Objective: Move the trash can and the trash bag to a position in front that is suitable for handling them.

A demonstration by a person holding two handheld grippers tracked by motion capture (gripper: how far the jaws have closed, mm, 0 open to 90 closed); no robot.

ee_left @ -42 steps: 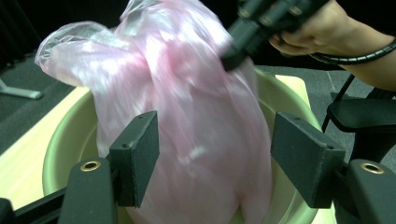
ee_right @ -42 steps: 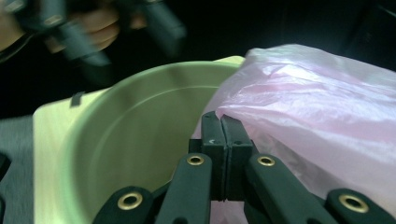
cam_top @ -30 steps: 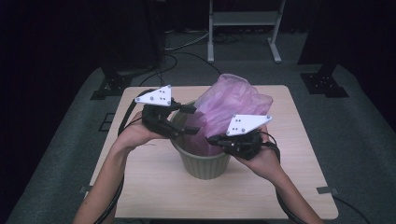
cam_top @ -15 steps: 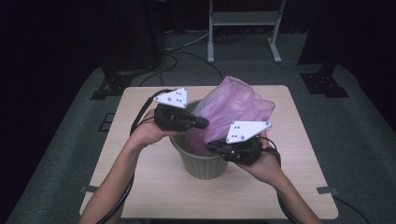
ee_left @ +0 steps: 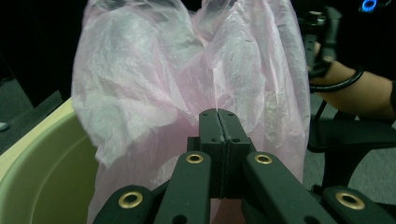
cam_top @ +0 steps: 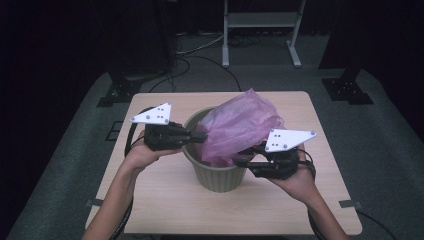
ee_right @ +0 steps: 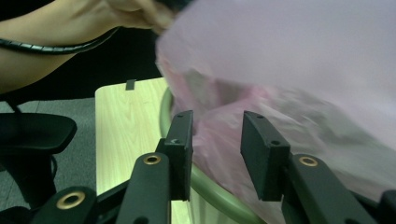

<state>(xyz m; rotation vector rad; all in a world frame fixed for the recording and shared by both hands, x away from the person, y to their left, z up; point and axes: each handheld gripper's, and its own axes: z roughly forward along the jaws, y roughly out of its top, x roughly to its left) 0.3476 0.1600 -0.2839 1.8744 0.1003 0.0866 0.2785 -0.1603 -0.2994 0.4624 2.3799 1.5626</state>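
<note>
The pink plastic bag point(cam_top: 240, 130) sits partly inside the green bin point(cam_top: 220, 175) near the middle of the wooden table point(cam_top: 165, 200), with most of its film billowing up and over the bin's far right rim. Your left gripper point(cam_top: 200, 138) is at the bin's left rim with its jaws pressed together, pinching the bag's film. Your right gripper point(cam_top: 243, 156) is at the bin's right rim; its jaws have just been opening and now stand spread, with bag film lying between them but no longer pressed.
</note>
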